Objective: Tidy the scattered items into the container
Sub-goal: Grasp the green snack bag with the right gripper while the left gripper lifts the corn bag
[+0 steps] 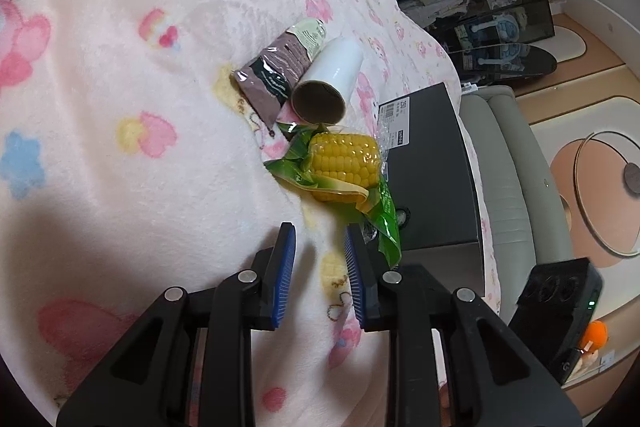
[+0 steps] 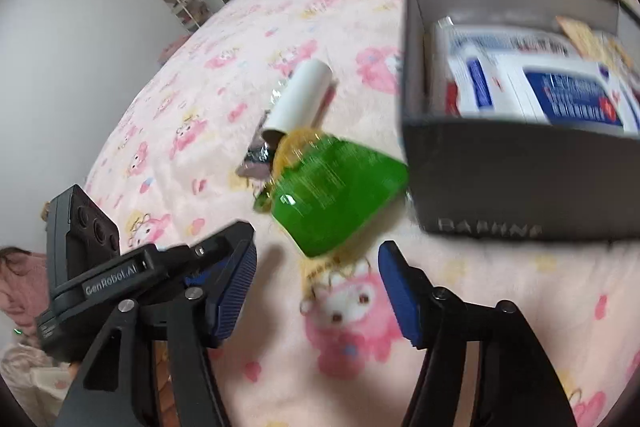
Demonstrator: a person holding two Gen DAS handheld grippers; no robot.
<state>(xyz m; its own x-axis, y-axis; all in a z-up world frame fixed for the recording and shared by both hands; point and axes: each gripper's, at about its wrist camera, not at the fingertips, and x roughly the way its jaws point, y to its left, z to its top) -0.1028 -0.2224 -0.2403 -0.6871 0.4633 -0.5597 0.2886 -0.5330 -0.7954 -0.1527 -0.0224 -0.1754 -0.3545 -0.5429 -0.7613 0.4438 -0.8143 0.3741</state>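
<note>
A packaged corn cob [image 1: 344, 163] in green wrap lies on the pink cartoon blanket [image 1: 120, 107], against the side of a black box [image 1: 432, 167]. Just beyond the cob are a white paper roll [image 1: 332, 79] with a cardboard core and a brown pouch [image 1: 272, 75]. My left gripper [image 1: 320, 243] hovers just short of the corn, its jaws apart with only blanket between them. In the right wrist view the corn pack [image 2: 336, 195] lies ahead of my right gripper [image 2: 316, 259], which stands wide open and empty. The open black box [image 2: 500, 167] holds white-and-blue packs [image 2: 540, 87].
The bed drops off just past the box, with a grey padded bench [image 1: 504, 155] and floor below. A black glass cabinet [image 1: 500, 11] stands further back. The left gripper's black housing [image 2: 84, 227] shows at the left of the right wrist view.
</note>
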